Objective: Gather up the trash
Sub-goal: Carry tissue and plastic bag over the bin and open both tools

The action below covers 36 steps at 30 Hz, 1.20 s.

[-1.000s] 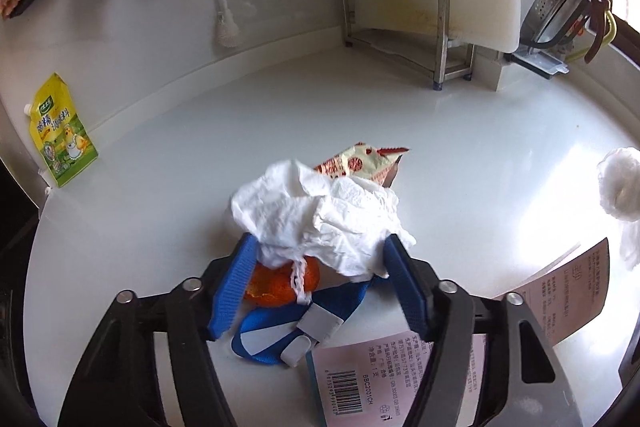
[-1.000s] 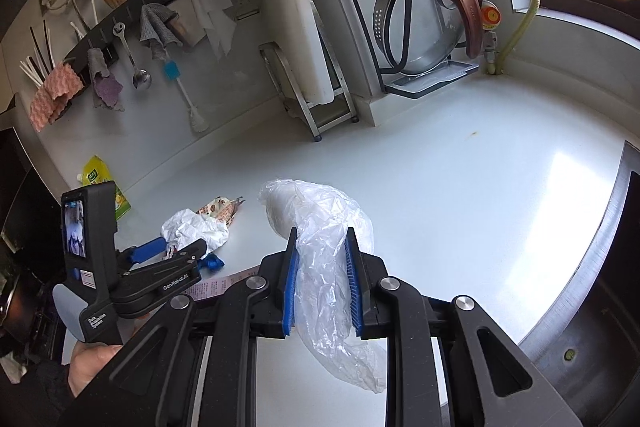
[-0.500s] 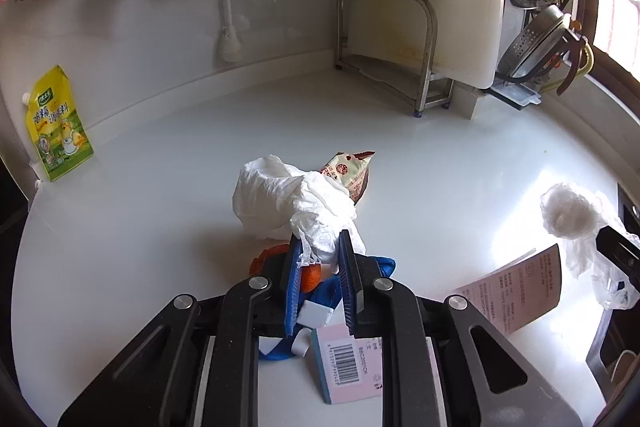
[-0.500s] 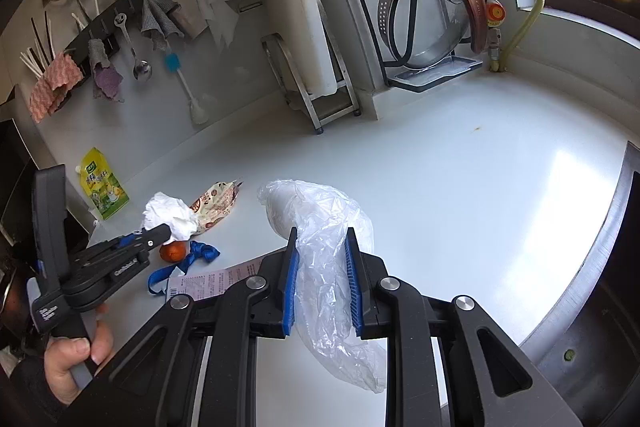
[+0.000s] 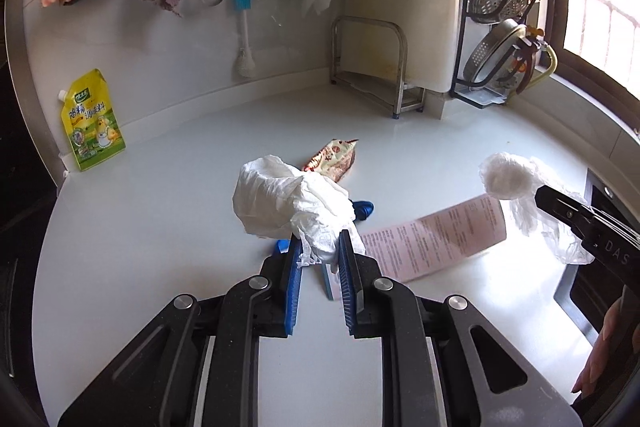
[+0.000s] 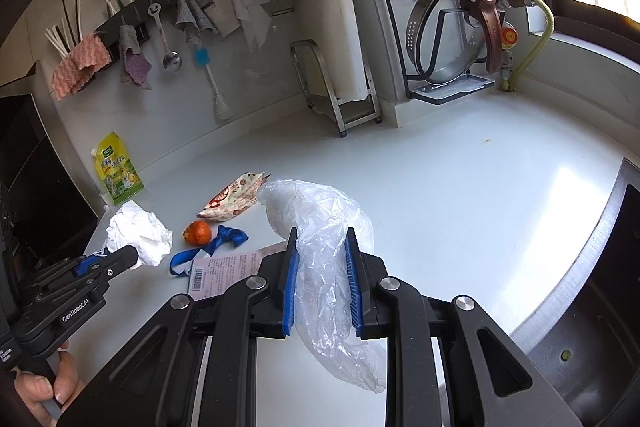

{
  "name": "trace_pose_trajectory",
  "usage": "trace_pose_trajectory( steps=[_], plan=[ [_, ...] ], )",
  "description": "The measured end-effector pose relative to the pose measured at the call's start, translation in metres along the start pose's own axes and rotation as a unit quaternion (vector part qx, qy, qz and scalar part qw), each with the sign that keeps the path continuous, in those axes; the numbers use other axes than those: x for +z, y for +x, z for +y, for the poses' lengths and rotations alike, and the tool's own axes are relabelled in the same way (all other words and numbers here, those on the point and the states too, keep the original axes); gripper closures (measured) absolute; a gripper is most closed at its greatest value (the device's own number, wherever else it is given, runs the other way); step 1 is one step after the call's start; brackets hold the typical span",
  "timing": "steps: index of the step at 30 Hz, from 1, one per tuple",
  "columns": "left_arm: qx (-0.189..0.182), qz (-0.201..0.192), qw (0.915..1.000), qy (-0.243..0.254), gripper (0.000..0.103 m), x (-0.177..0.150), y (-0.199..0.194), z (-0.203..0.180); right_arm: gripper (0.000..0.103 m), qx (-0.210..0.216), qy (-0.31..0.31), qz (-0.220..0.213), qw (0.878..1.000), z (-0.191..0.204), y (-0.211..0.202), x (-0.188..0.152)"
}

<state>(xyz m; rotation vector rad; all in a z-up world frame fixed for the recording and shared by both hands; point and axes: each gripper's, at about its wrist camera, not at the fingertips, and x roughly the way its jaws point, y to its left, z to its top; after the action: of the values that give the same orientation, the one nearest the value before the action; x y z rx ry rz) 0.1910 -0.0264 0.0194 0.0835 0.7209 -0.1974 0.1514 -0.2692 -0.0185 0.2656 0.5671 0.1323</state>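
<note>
My left gripper (image 5: pixel 320 251) pinches the crumpled tissue (image 5: pixel 288 205), lifted above the countertop (image 5: pixel 160 227); my right gripper (image 6: pixel 322 259) clamps the clear plastic bag (image 6: pixel 320 227) hanging between its fingers.

the brand "genrobot.ai" is printed in white along the black arm of the left gripper (image 6: pixel 120 259), seen left of the right claw. the letters "das" are seen on the right gripper (image 5: pixel 538 193) at the right edge of the left claw's view. a barcode is carried by the pink slip (image 6: pixel 224 269) just left of the right claw; its digits and fine print cannot be read. chinese characters stand on the yellow pouch (image 5: pixel 93 121), far left, too small to make out.
</note>
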Motion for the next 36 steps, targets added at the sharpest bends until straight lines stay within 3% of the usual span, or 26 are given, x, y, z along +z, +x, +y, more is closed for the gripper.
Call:
trace_pose_trajectory(
  steps=[4,11,18,26,36],
  plan=[
    [-0.021,-0.002,0.9997,-0.013,0.085,-0.02,-0.027,0.003,0.083,0.005,-0.014,0.0,1.0,0.017,-0.032,-0.021],
    [-0.012,-0.029,0.9995,0.003,0.085,-0.062,-0.088,0.0,0.083,0.009,-0.018,-0.015,1.0,0.041,-0.098,-0.071],
    [-0.026,-0.025,0.9993,0.009,0.085,-0.109,-0.132,-0.007,0.083,0.013,-0.012,-0.007,1.0,0.06,-0.146,-0.128],
    [-0.046,0.013,0.9988,0.01,0.085,-0.16,-0.136,-0.012,0.083,0.006,-0.021,0.028,0.999,0.065,-0.18,-0.18],
    [-0.074,0.061,0.9952,0.019,0.085,-0.2,-0.124,-0.021,0.083,-0.004,-0.023,0.084,0.996,0.07,-0.166,-0.228]
  ],
)
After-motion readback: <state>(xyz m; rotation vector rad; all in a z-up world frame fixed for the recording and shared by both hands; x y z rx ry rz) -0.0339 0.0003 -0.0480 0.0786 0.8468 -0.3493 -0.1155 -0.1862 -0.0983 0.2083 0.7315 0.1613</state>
